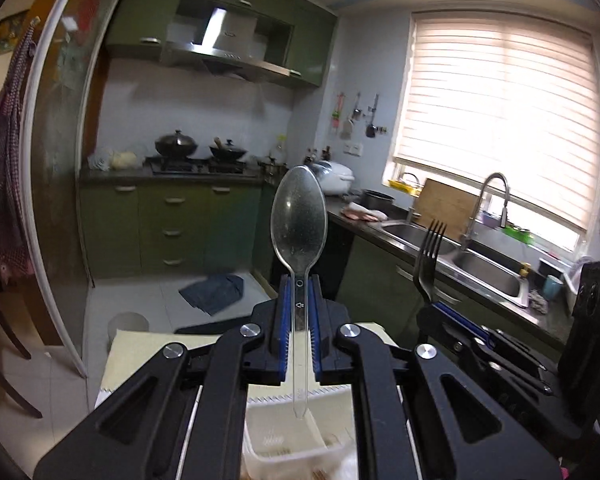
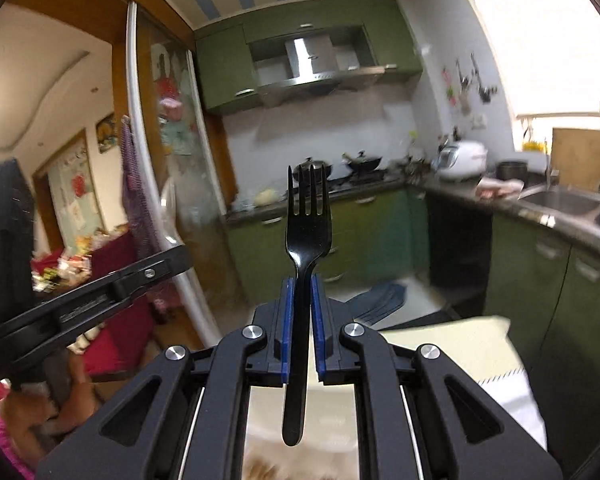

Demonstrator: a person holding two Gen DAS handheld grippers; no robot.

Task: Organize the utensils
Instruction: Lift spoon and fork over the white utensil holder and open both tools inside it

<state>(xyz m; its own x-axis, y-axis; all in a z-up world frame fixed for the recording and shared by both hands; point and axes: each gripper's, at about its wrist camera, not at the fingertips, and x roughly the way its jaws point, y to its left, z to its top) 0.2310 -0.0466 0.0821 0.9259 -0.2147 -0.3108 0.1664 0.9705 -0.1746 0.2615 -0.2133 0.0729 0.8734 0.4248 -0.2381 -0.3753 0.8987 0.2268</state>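
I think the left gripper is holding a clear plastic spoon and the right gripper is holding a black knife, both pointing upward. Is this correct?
Not quite. The right gripper holds a black fork, not a knife; the right wrist view shows its tines. The left gripper does hold a clear plastic spoon, and both point upward.

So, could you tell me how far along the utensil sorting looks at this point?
Done: both pickups. In hand: the left gripper is shut on the clear spoon, bowl up, and the right gripper is shut on the black fork, tines up. Left: neither is put away yet; the white tray sits below the grippers, its contents too hidden to judge.
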